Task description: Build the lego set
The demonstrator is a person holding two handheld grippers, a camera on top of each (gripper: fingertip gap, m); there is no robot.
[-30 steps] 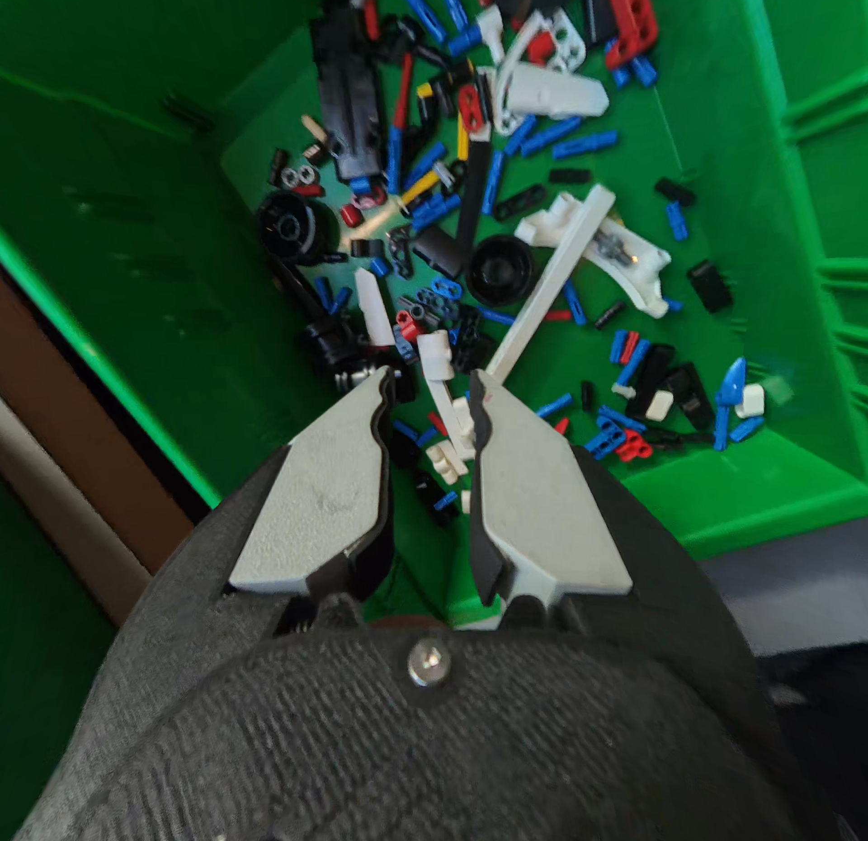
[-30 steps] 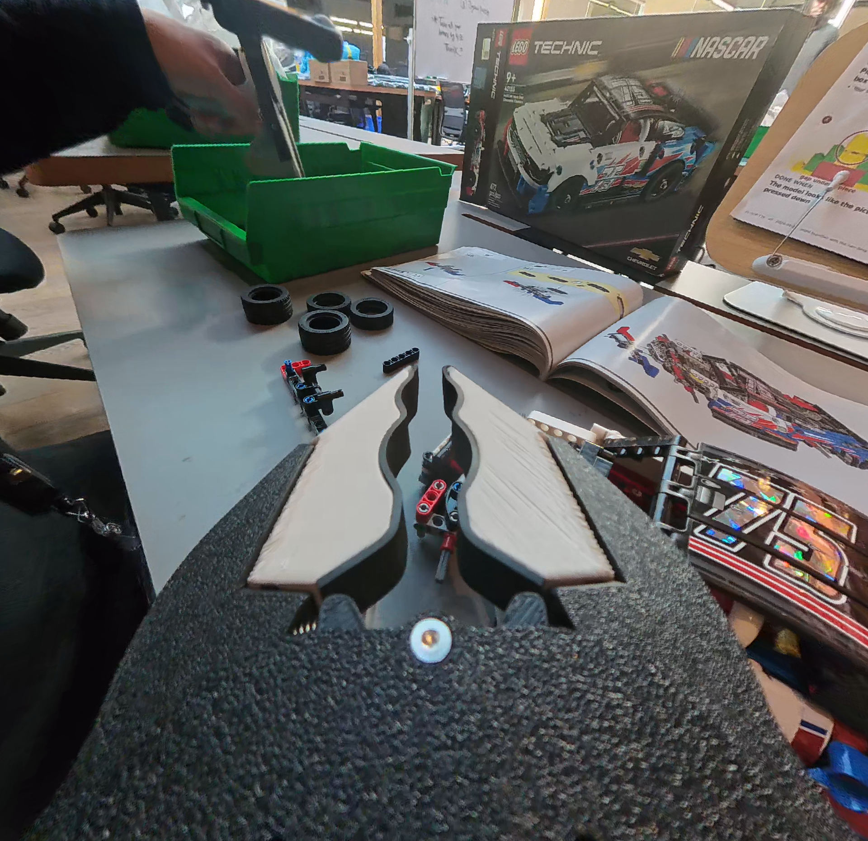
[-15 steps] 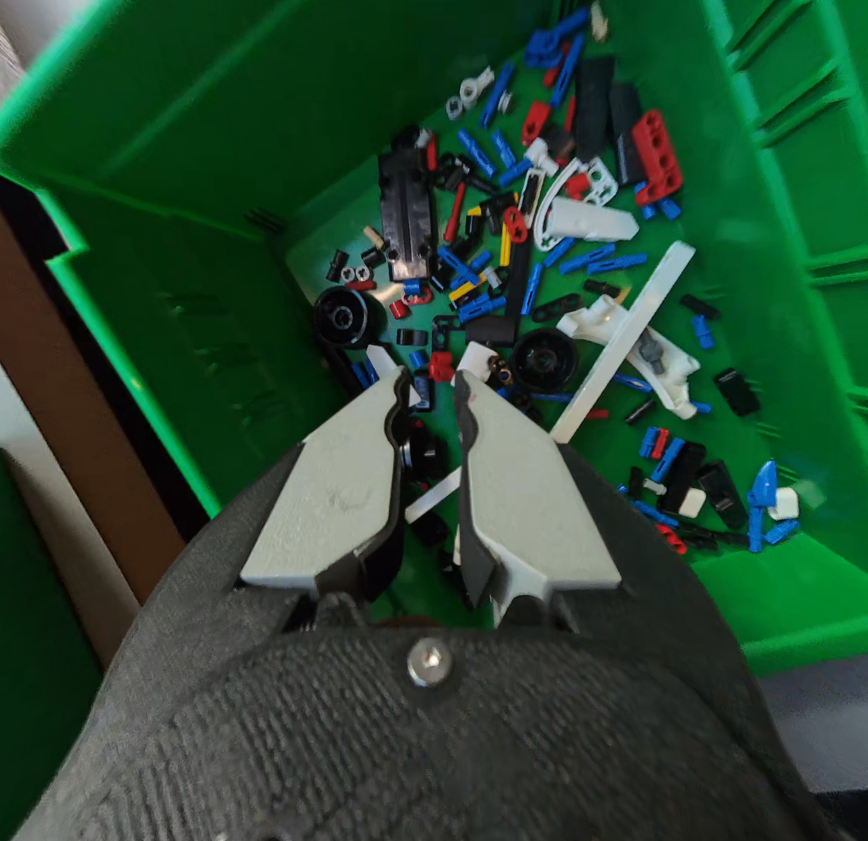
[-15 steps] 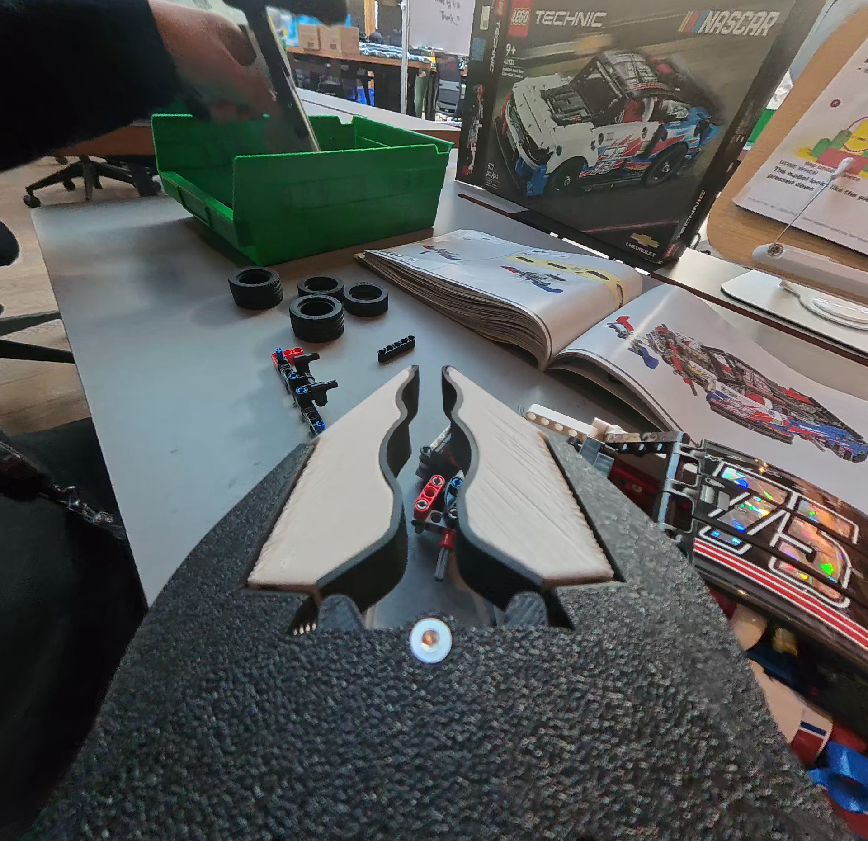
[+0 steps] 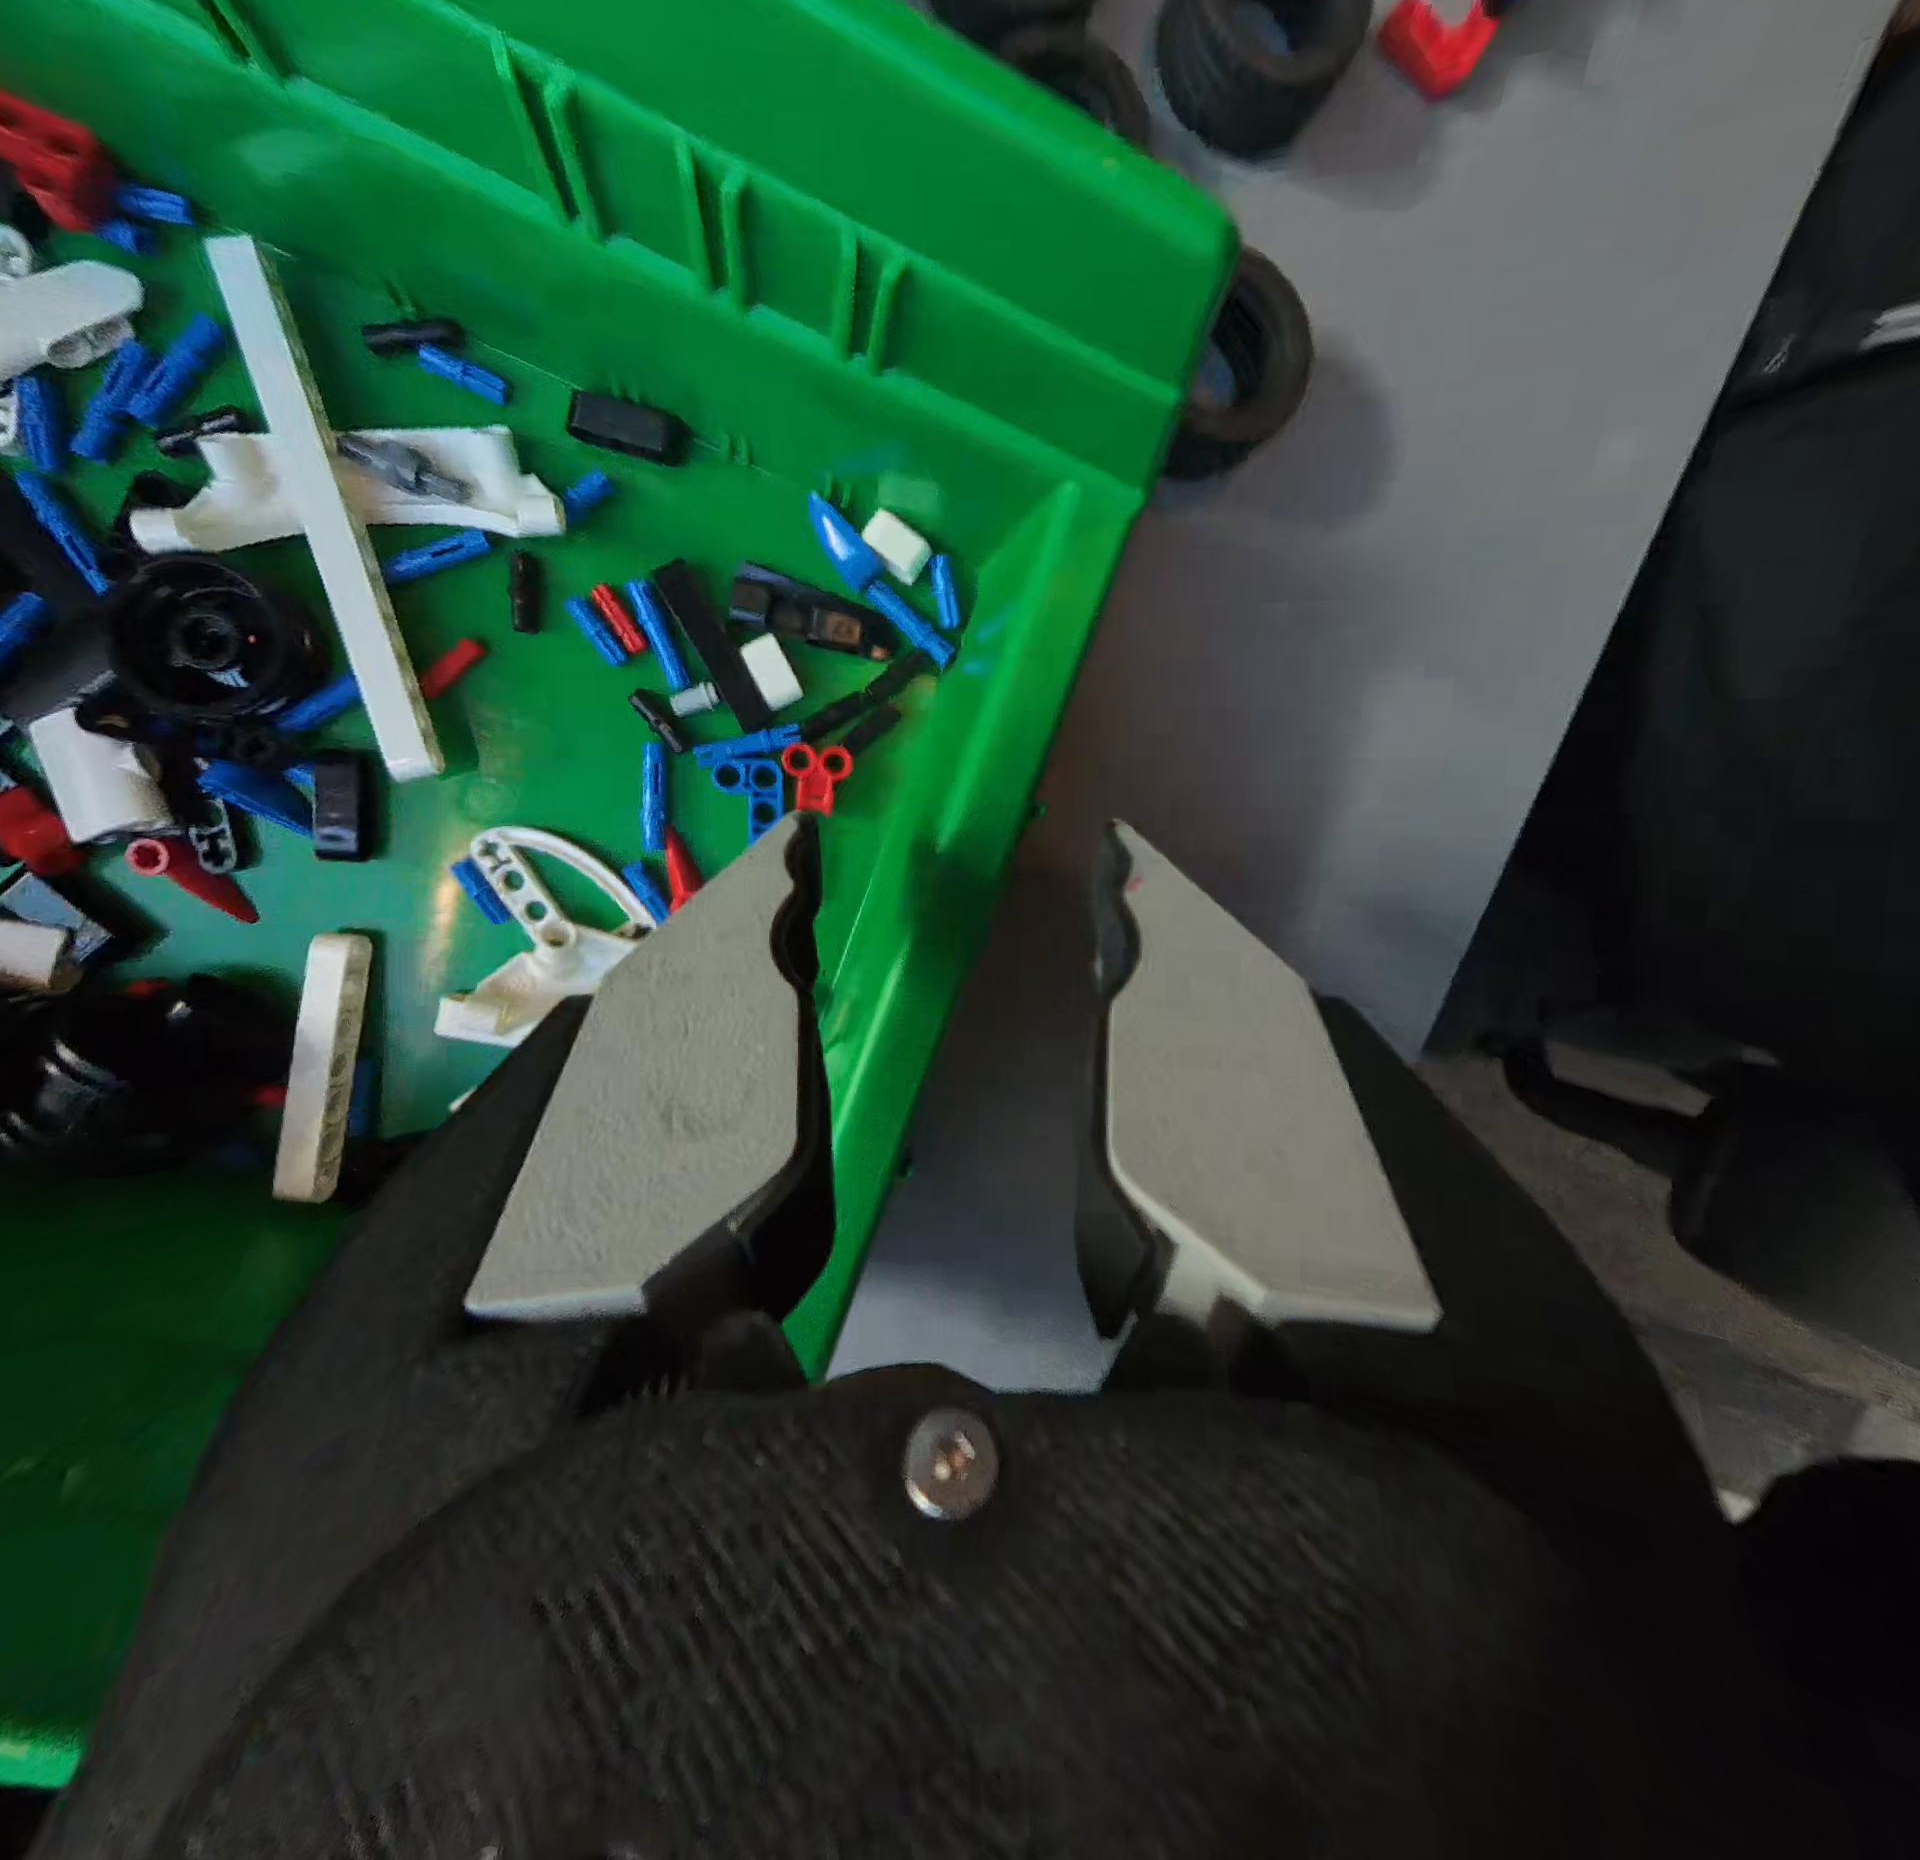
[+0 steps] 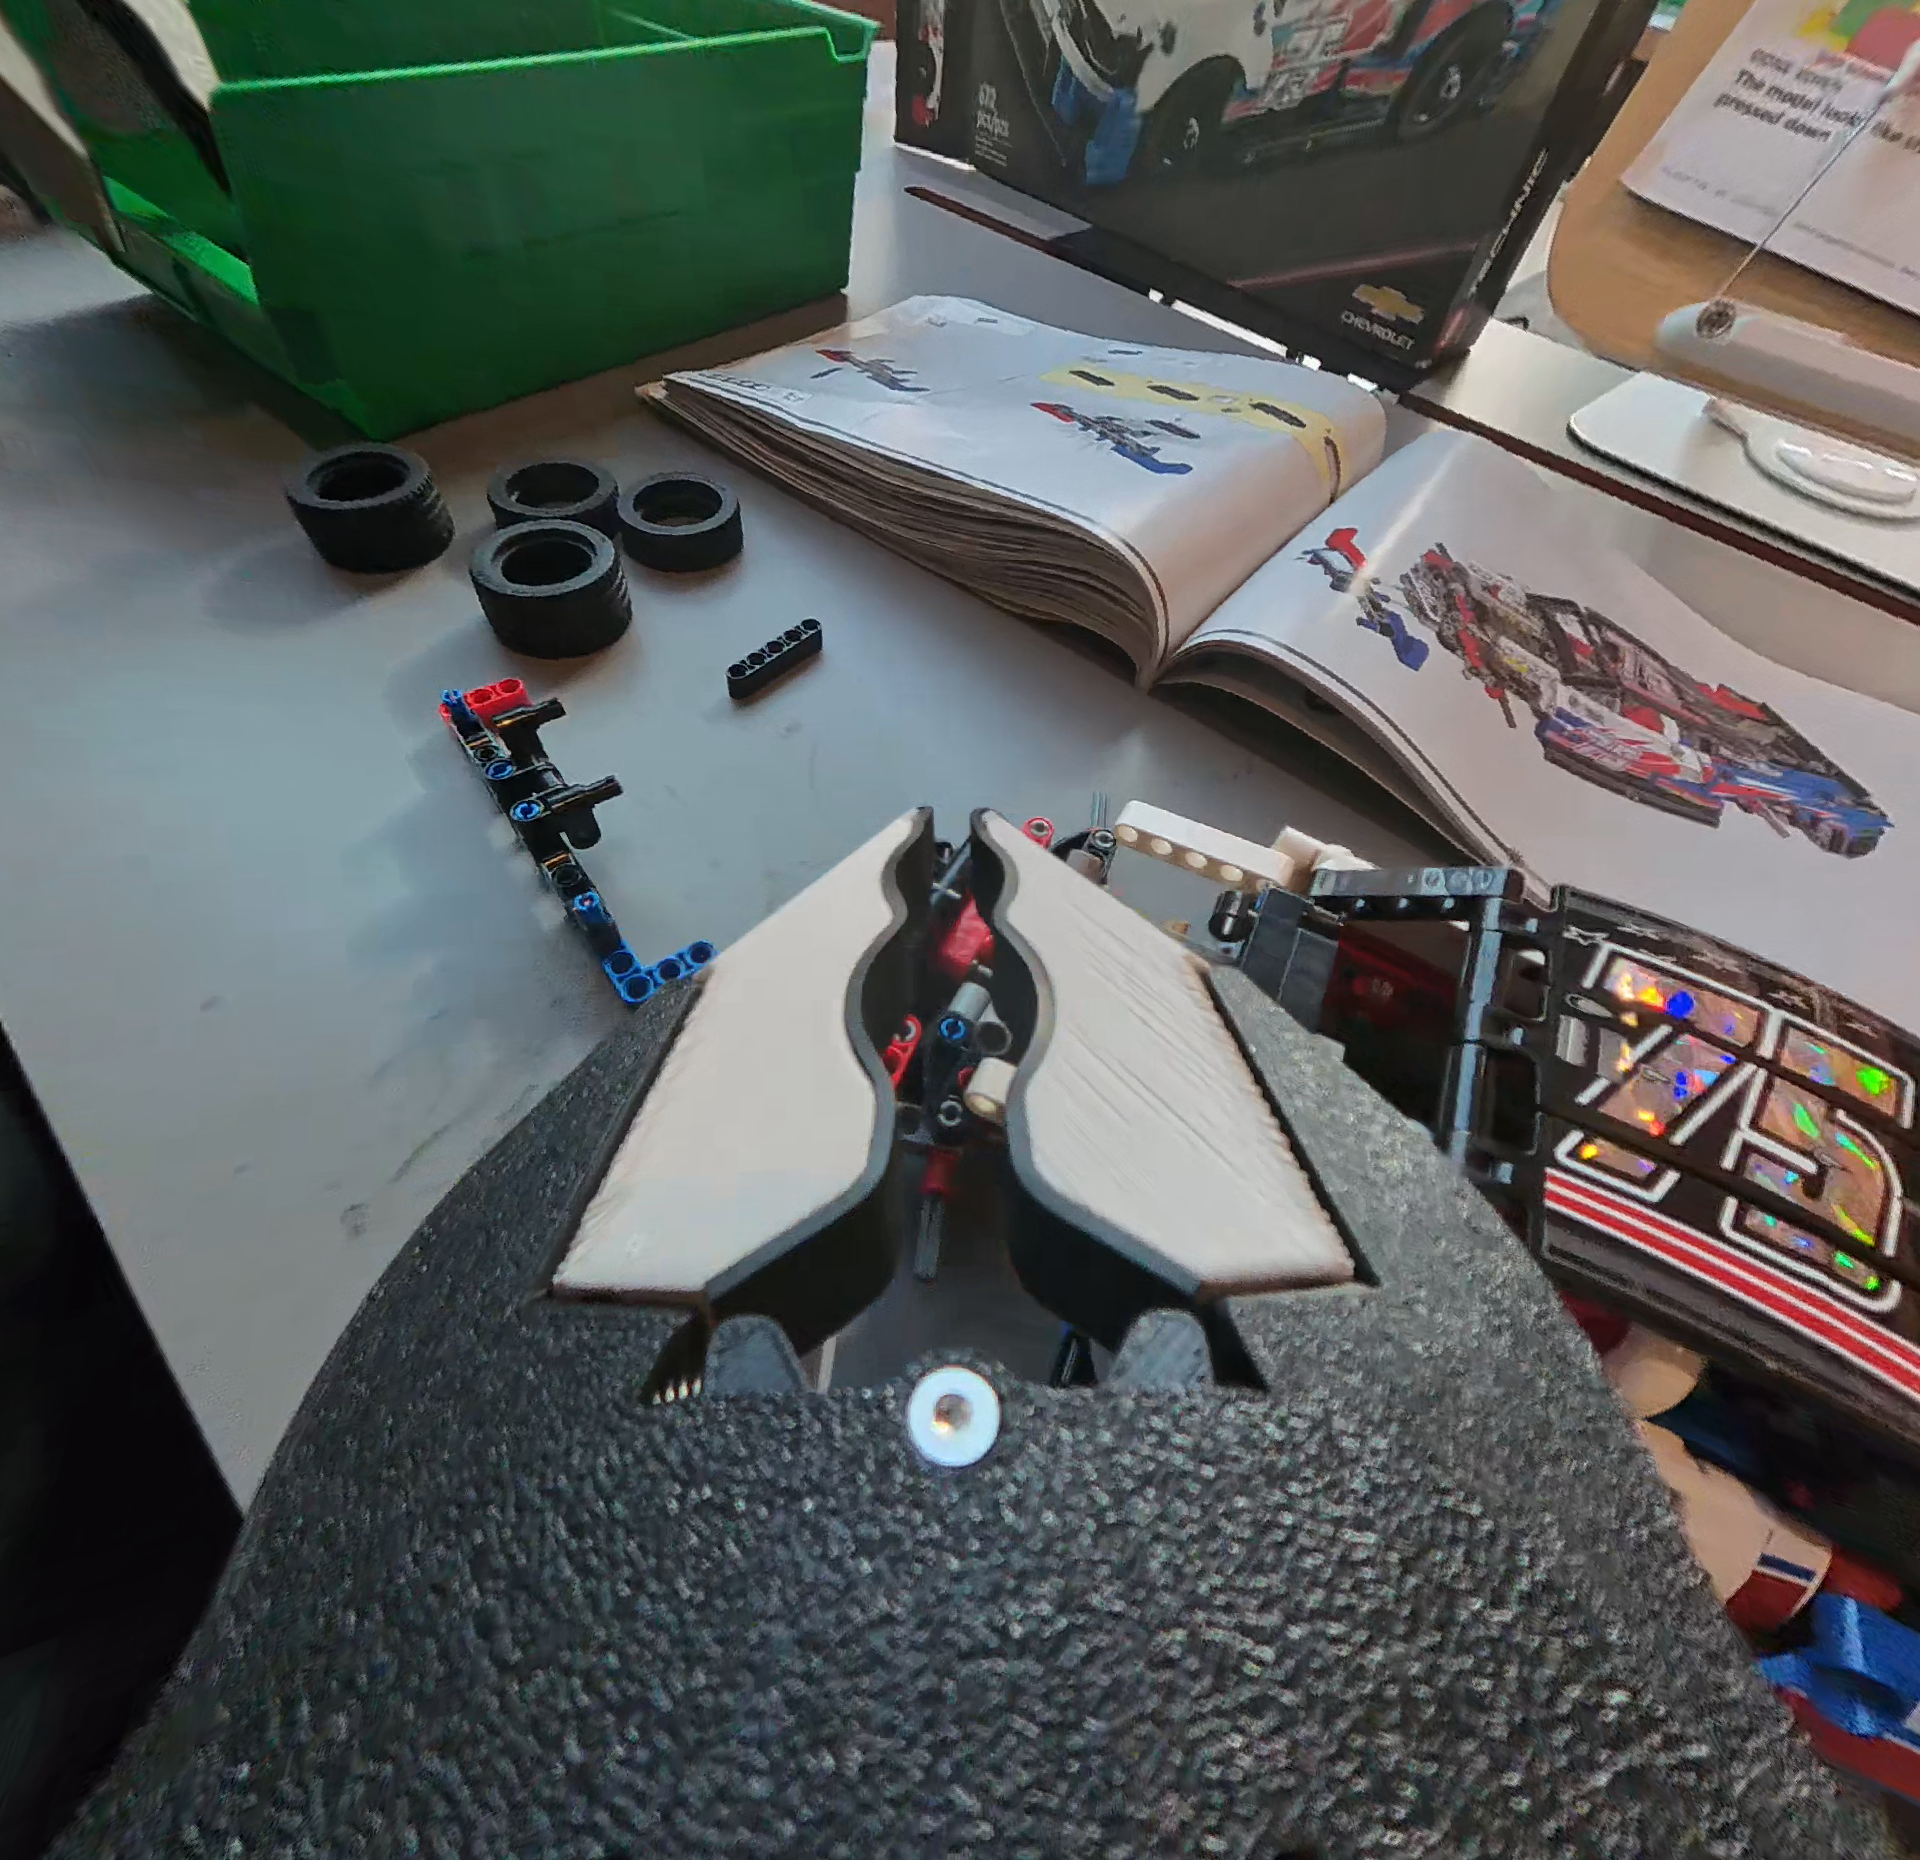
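Observation:
The green bin [image 5: 727, 117] holds several loose red, blue, black and white pieces, among them a long white beam [image 5: 312, 491]. My left gripper [image 5: 961, 834] is open and empty. It hangs over the bin's near right corner, with the left finger above the bin floor and the right finger above the grey table. My right gripper [image 6: 951, 834] is shut on the partly built car model [image 6: 1714, 1083], with red and black parts showing between its fingers. The bin also shows in the right wrist view [image 6: 520, 179].
Several black tyres [image 6: 551, 584], a short black beam [image 6: 774, 657] and a black strip sub-assembly with blue and red ends [image 6: 540, 802] lie on the grey table [image 6: 208, 823]. An open instruction booklet [image 6: 1039, 428] and the set's box [image 6: 1247, 96] stand behind. Tyres [image 5: 1257, 34] also lie just outside the bin.
My left gripper has risen out of the bin, swung right to its corner and opened wide. My right gripper stays shut on the model and has moved a little closer to the table.

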